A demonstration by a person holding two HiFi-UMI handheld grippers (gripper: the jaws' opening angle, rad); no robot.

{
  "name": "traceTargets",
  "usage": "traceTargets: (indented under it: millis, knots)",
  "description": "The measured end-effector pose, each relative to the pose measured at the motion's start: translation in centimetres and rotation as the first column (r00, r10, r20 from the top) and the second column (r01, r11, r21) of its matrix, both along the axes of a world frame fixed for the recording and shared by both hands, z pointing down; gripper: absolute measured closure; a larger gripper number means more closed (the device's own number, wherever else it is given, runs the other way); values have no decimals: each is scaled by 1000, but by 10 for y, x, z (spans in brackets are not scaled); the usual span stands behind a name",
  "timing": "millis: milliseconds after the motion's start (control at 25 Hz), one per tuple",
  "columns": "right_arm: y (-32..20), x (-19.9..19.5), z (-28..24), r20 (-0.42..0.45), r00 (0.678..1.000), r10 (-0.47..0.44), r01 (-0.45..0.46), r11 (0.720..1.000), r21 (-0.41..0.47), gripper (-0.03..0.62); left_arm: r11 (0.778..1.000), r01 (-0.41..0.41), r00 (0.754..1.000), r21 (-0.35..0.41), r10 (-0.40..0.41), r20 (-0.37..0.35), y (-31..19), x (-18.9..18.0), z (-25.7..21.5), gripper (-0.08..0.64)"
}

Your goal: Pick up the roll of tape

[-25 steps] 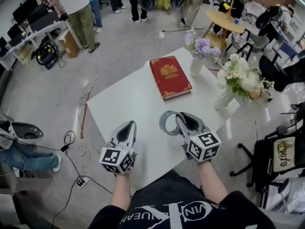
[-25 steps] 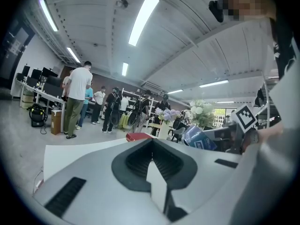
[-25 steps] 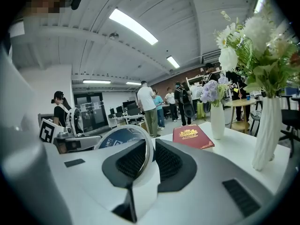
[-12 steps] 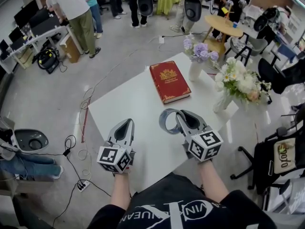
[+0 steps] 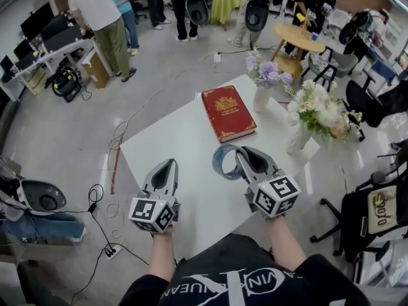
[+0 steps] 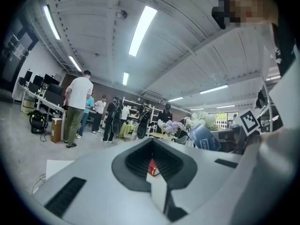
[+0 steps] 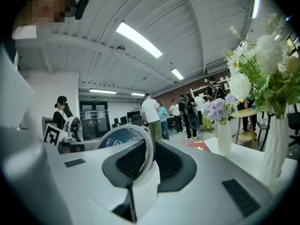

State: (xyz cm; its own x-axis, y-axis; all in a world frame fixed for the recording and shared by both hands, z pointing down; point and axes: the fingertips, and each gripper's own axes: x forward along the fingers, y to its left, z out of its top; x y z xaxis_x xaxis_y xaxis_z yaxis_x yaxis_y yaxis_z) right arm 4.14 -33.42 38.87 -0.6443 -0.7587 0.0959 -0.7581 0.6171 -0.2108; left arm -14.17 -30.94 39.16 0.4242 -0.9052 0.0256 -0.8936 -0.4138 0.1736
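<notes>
Roll of tape (image 5: 222,162) is clamped by its rim in the right tool (image 5: 238,153), held upright over the white counter (image 5: 185,139), near its front edge. Left tool (image 5: 167,164) is clenched, nothing gripped.

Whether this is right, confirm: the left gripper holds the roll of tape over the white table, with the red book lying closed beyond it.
Wrong gripper. The right gripper holds the roll of tape over the white table, with the red book lying closed beyond it; the right gripper view shows its jaws clamped on the ring.
</notes>
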Motion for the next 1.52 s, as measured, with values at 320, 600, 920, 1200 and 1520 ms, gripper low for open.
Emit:
traceTargets:
  millis: [320, 600, 920, 1200, 1520]
  knots:
    - [-1, -6, -9, 13, 1000, -17, 16, 999, 29, 518, 1000, 19, 1000, 11, -19, -3, 2, -6, -5, 557]
    - [-1, -9, -12, 24, 999, -29, 28, 999, 35, 518, 999, 36, 999, 14, -36, -6, 3, -12, -8, 557]
    - [2, -9, -9, 25, 999, -34, 33, 999, 28, 520, 999, 38, 999, -1, -38, -8, 6, -12, -2, 557]
    - [4, -4, -3, 21, 1000, -19, 19, 1000, 19, 520, 1000, 24, 1000, -13, -24, -6, 5, -7, 3, 557]
    - [4, 2, -4, 21, 1000, -3, 3, 1000, 22, 520, 1000, 1, 1000, -15, -1, -7, 3, 0, 4, 557]
